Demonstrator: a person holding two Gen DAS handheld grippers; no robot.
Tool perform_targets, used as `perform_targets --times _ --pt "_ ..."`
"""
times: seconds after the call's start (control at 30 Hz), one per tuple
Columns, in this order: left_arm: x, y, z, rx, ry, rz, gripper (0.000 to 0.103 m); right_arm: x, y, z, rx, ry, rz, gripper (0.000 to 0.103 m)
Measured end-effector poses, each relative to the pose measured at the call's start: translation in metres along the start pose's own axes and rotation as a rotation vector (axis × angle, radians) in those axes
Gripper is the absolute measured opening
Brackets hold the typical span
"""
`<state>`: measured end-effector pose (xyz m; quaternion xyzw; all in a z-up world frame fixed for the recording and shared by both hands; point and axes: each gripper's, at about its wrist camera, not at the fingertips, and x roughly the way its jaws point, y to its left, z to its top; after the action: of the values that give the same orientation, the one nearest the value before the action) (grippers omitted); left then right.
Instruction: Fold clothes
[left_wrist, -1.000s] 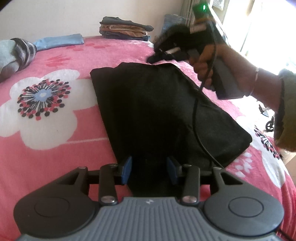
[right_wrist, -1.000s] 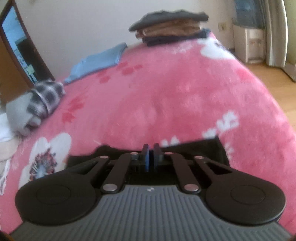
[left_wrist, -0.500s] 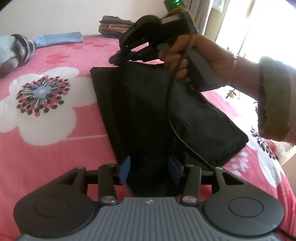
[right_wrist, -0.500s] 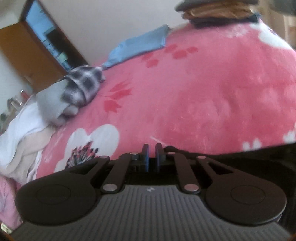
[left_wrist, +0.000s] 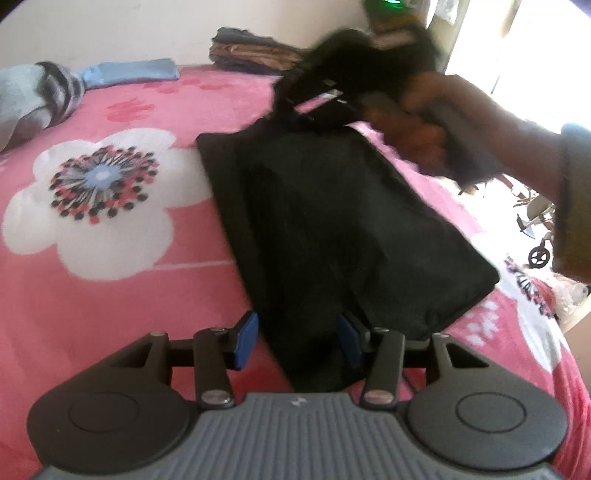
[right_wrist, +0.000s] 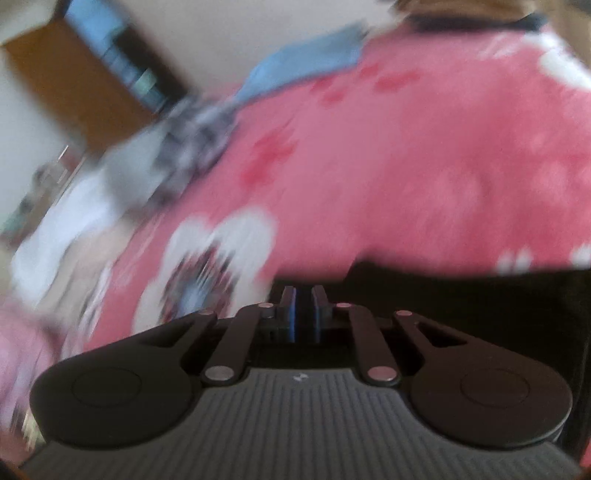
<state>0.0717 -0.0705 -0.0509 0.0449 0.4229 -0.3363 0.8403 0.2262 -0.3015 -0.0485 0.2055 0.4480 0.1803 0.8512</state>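
A black garment lies folded lengthwise on the pink flowered blanket. Its near end sits between the blue pads of my left gripper, whose jaws are opening; the left pad stands clear of the cloth. A hand holds my right gripper, blurred, over the garment's far edge, and the cloth rises up to its tips. In the right wrist view the right gripper is nearly shut with dark cloth between the pads, and the black garment spreads beneath it.
A stack of folded clothes and a folded blue piece lie at the bed's far side. A grey and checked bundle sits far left. A wooden door and pale laundry lie beyond the bed's left edge.
The right gripper has travelled left along the garment's far edge and lifted that edge a little; its view has swung left. The left jaws have spread slightly wider.
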Motion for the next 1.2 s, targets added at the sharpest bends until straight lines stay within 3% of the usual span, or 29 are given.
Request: perform_targets --times 0.07,0.13,0.23,0.27,0.33,0.4,0.6,0.83,1.03,1.2 --pt "0.0 0.003 -0.002 -0.01 0.012 0.004 0.05 0.001 0.005 -0.019 -0.043 0.065 0.028 0.009" --pt "-0.002 0.002 -0.002 -0.005 0.011 0.009 0.05 -0.001 -0.002 -0.032 -0.037 0.063 0.01 0.006" --pt "-0.006 0.0 -0.001 0.002 0.005 0.021 0.05 -0.022 -0.029 -0.032 0.101 -0.052 -0.031 0.003" --pt "-0.008 0.0 -0.001 0.003 0.003 0.023 0.05 -0.031 -0.036 -0.031 0.139 -0.094 -0.048 0.007" --pt "-0.011 -0.001 -0.001 0.013 -0.004 0.032 0.05 -0.045 -0.036 -0.031 0.139 -0.141 -0.068 0.009" --pt "-0.012 -0.003 -0.002 0.028 -0.006 0.044 0.05 -0.047 -0.024 -0.038 0.076 -0.126 -0.052 0.009" --pt "-0.014 -0.008 -0.007 0.063 0.011 0.073 0.05 -0.027 0.031 -0.091 -0.298 -0.022 -0.156 0.008" --pt "-0.024 -0.012 -0.007 0.121 -0.019 0.112 0.05 -0.075 -0.006 -0.091 -0.149 -0.136 -0.268 0.008" --pt "-0.015 -0.033 0.002 0.171 -0.056 0.118 0.05 -0.063 0.012 -0.103 -0.241 -0.131 -0.226 0.008" --pt "-0.013 -0.041 0.002 0.197 -0.054 0.122 0.05 -0.095 -0.038 -0.106 -0.108 -0.23 -0.358 0.006"
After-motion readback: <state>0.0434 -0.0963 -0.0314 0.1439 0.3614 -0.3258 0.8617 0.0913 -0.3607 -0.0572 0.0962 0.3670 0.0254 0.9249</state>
